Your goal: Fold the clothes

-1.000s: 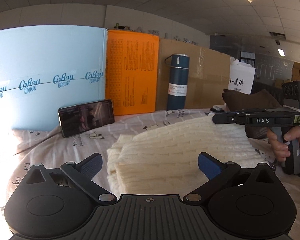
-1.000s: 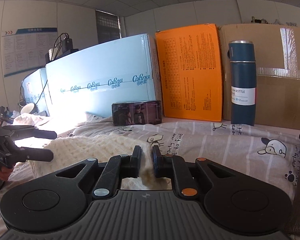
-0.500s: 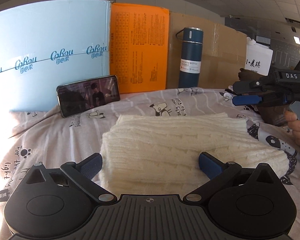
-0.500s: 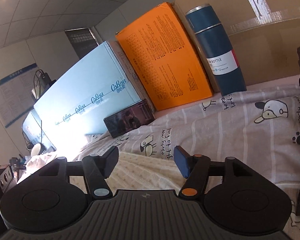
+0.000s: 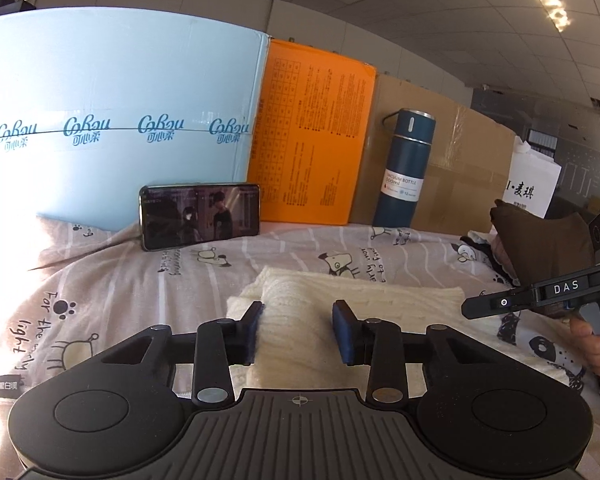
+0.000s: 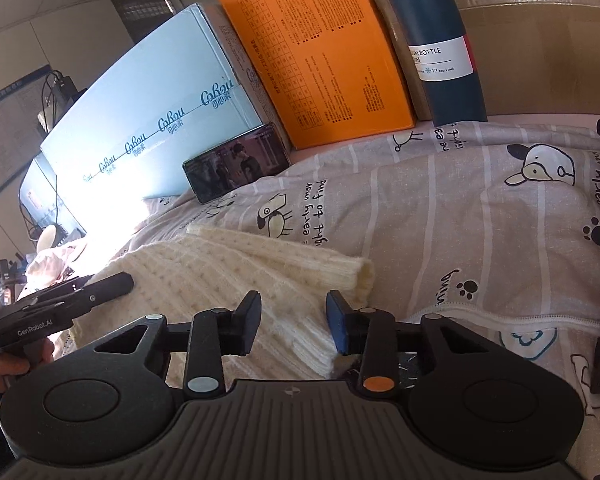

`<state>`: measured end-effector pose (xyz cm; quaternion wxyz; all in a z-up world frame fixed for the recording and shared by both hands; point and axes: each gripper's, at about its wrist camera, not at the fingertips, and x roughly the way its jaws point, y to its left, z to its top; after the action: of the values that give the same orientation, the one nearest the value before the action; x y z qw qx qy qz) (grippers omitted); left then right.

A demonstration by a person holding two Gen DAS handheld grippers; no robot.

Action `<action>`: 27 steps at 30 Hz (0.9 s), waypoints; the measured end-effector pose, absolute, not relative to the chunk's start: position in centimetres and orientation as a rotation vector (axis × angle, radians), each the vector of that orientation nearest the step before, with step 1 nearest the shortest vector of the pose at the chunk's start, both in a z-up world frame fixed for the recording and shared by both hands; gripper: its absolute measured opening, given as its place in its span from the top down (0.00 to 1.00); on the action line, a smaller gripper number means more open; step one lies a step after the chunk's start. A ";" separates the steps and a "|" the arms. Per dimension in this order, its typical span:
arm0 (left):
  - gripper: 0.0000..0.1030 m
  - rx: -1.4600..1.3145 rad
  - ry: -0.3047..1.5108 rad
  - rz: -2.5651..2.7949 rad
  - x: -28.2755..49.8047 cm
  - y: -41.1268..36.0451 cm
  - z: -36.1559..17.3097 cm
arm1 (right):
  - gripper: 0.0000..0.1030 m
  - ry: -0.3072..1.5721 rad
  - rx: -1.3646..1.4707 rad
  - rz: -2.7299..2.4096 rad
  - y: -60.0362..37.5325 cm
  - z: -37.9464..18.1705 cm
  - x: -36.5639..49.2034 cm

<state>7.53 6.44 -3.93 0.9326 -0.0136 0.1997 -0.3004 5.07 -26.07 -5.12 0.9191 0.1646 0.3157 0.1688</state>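
Observation:
A cream knitted sweater (image 5: 340,300) lies folded on a cartoon-print bedsheet (image 5: 140,280). My left gripper (image 5: 299,332) has its jaws half closed around a bunched fold at the sweater's left end; the left pad touches the knit. My right gripper (image 6: 293,326) is half open, low over the sweater's right end (image 6: 260,276), with knit between the jaws and a gap on each side. Each gripper shows in the other's view: the right gripper (image 5: 532,300), the left gripper (image 6: 60,300).
Behind the sheet stand a light blue box (image 5: 112,120), an orange box (image 5: 312,136), a cardboard box (image 5: 460,168) and a dark blue vacuum bottle (image 5: 404,172). A phone (image 5: 200,216) leans on the blue box. A brown cushion (image 5: 548,244) sits at the right.
The right gripper let go of the sweater and opened, then dropped low over its right end. The left gripper came down and narrowed its jaws around the left end. The sweater now lies flat.

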 end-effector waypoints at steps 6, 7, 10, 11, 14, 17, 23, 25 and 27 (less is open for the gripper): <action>0.79 0.016 0.220 -0.589 5.5 5.6 -2.7 | 0.85 0.529 0.284 0.361 -25.6 -3.8 3.8; 0.79 0.018 0.195 -0.575 5.4 5.4 -2.6 | 0.85 0.485 0.286 0.366 -25.7 -3.5 3.4; 0.79 0.052 0.235 -0.503 6.3 4.8 -3.0 | 0.86 0.355 0.292 0.368 -25.7 -2.6 2.5; 0.79 0.060 0.268 -0.482 6.7 4.7 -3.3 | 0.85 0.352 0.286 0.351 -25.6 -2.5 2.5; 0.79 0.079 0.369 -0.436 8.3 4.5 -4.3 | 0.45 0.433 0.311 0.354 -26.0 -2.9 3.5; 0.78 0.085 0.428 -0.423 9.1 4.3 -4.9 | 0.40 0.490 0.344 0.358 -26.4 -3.4 4.1; 0.78 0.082 0.443 -0.418 9.2 4.6 -5.3 | 0.40 0.614 0.381 0.362 -26.5 -4.4 4.8; 0.78 0.084 0.443 -0.419 9.2 4.5 -5.3 | 0.40 0.637 0.401 0.362 -26.7 -4.7 4.9; 0.78 0.086 0.443 -0.419 9.2 4.4 -5.3 | 0.40 0.640 0.409 0.366 -26.7 -4.7 4.9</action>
<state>9.23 4.43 -5.26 0.9530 0.0423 0.2179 -0.2063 4.90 -26.73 -4.71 0.9124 0.1985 0.3108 0.1774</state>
